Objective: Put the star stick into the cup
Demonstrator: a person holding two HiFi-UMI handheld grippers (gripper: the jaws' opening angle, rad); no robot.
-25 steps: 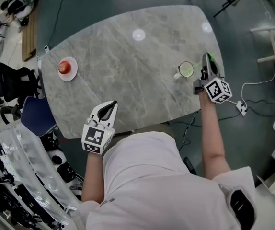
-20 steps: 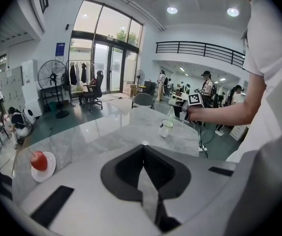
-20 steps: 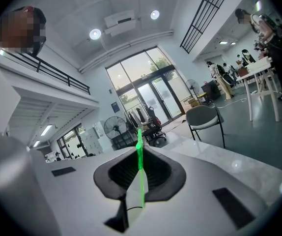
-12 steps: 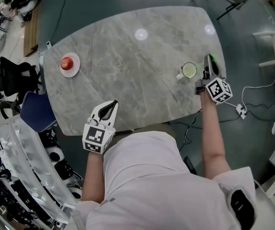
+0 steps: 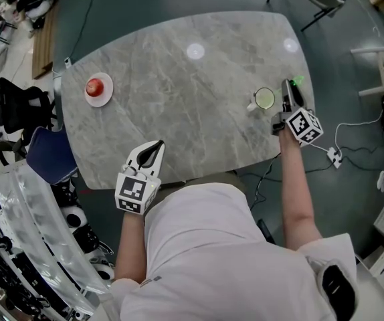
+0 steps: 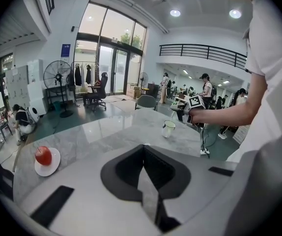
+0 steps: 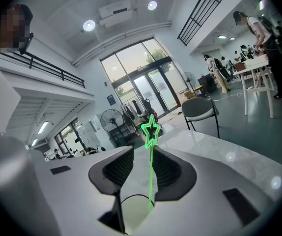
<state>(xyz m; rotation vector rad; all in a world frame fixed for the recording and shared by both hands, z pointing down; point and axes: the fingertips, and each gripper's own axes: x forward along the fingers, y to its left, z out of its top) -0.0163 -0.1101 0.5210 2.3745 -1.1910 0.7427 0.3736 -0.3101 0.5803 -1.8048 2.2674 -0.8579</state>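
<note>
Since the star stick (image 7: 151, 167) is meant to stay in the cup (image 5: 263, 99), my right gripper (image 7: 143, 154) is opening its jaws. The thin green shaft is in the gap, close to the right jaw. Its long axis runs along my jaws in the right gripper view, with the star end at twelve o'clock. The foot is at six, apparently inside a pale rim I take for the cup's. The cup stands at the table's (image 5: 178, 79) three o'clock side. My left gripper (image 5: 153, 151), jaws together on nothing, waits at six o'clock.

Marble table (image 5: 178, 112), cup (image 5: 263, 99), plate (image 5: 108, 96) (bearing apple (image 5: 95, 85))
</note>
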